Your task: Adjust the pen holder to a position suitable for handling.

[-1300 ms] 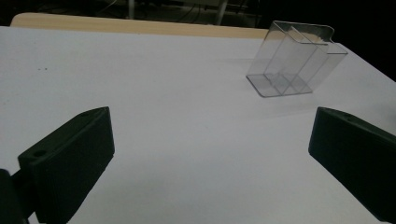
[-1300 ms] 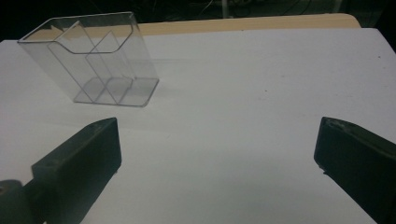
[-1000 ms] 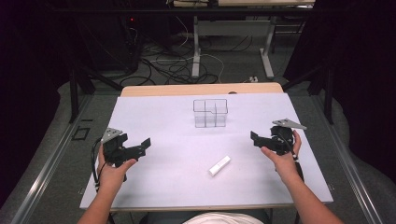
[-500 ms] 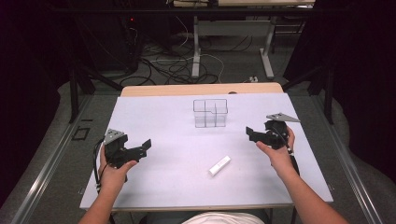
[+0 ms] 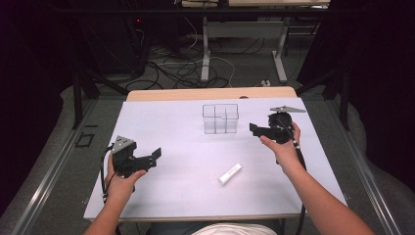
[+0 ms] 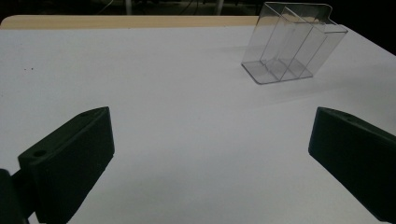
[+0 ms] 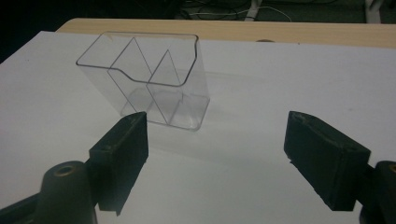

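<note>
A clear plastic holder (image 5: 220, 118) with several compartments stands upright on the white sheet at the table's far middle. A small white stick (image 5: 230, 174) lies flat on the sheet nearer to me. My right gripper (image 5: 254, 130) hovers just right of the holder and points at it. Its jaws are open and have just been closing a little, with nothing between them. In the right gripper view the holder (image 7: 149, 77) stands close ahead, left of the right gripper (image 7: 217, 149). My left gripper (image 5: 155, 155) is open and empty at the left. The holder (image 6: 292, 44) stands far off from the left gripper (image 6: 210, 140).
The white sheet (image 5: 166, 122) covers most of the wooden table, whose bare edge (image 5: 195, 94) shows at the back. Cables and desk legs lie on the floor beyond. Dark space surrounds both sides of the table.
My right gripper has moved left and risen toward the clear holder, and its jaws have narrowed slightly. The left gripper, the holder and the white stick have stayed put.
</note>
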`<act>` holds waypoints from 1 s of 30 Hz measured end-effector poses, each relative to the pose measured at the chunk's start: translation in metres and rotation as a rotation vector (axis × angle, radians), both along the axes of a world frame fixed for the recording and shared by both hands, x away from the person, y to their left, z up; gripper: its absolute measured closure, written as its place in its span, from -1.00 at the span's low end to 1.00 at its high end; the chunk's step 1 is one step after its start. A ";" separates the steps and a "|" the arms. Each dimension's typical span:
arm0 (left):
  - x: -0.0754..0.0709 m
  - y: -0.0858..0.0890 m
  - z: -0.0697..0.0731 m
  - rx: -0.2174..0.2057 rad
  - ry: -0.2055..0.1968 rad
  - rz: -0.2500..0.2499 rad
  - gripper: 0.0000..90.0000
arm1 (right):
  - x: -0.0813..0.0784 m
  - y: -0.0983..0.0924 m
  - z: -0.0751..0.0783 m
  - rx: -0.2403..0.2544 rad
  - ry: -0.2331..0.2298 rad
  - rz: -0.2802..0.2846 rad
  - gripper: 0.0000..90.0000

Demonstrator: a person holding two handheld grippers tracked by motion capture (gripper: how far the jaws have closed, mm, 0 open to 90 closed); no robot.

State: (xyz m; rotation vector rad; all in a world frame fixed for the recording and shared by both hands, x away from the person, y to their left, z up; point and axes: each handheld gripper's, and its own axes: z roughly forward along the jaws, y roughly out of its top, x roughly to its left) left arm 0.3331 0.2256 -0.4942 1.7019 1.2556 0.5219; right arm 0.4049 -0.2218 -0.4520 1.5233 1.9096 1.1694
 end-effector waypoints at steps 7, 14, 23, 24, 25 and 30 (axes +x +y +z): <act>0.000 -0.001 -0.001 0.002 0.003 0.002 -0.99 | 0.017 0.010 0.024 -0.028 0.008 0.009 -0.42; 0.001 0.000 -0.002 0.008 0.009 -0.002 -0.99 | 0.039 0.020 0.036 -0.022 0.079 0.020 -0.31; 0.002 0.001 -0.003 0.015 0.009 0.001 -0.99 | 0.060 0.034 0.040 -0.040 0.152 0.021 -0.05; 0.002 0.001 -0.004 0.016 0.010 0.002 -0.99 | 0.062 0.036 0.040 -0.046 0.154 0.024 -0.03; 0.002 0.001 -0.004 0.018 0.011 0.003 -0.99 | 0.063 0.037 0.040 -0.047 0.158 0.025 -0.01; 0.003 0.001 -0.004 0.018 0.012 0.005 -0.99 | 0.072 0.044 0.040 -0.060 0.178 0.028 0.09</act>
